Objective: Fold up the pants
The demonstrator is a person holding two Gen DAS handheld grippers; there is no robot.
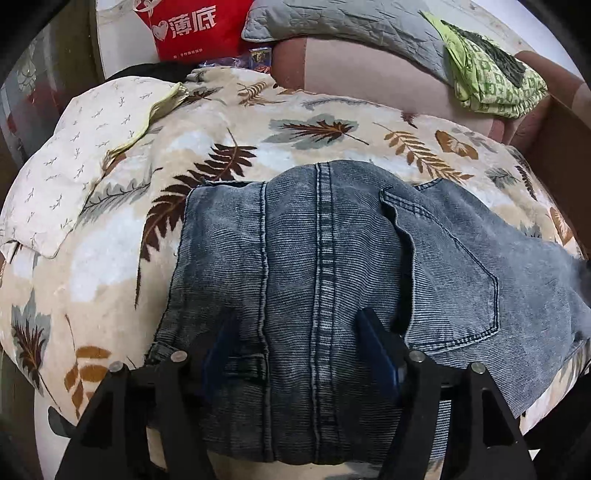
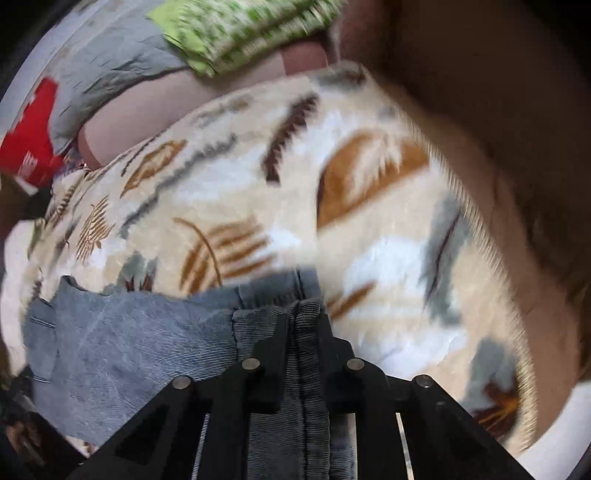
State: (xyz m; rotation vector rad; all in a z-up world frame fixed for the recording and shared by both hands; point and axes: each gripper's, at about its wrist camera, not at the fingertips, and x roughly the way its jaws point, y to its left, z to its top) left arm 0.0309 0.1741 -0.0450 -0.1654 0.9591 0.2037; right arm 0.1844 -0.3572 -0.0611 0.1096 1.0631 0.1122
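Observation:
Faded blue-grey denim pants (image 1: 332, 273) lie on a leaf-print blanket (image 1: 229, 129), seat side up with a back pocket (image 1: 454, 280) showing. My left gripper (image 1: 295, 343) is open, its blue-padded fingers (image 1: 376, 347) spread over the waistband area on either side of the centre seam. In the right wrist view, my right gripper (image 2: 304, 317) is shut on a bunched fold of the pants (image 2: 308, 369), with the rest of the denim (image 2: 122, 354) spread to the left. This view is motion-blurred.
A cream pillow (image 1: 77, 162) lies at the blanket's left. A grey quilt (image 1: 343, 26), a green patterned cloth (image 1: 491, 74) and a red bag (image 1: 192, 26) sit at the back. A brown board (image 1: 561, 147) edges the right side.

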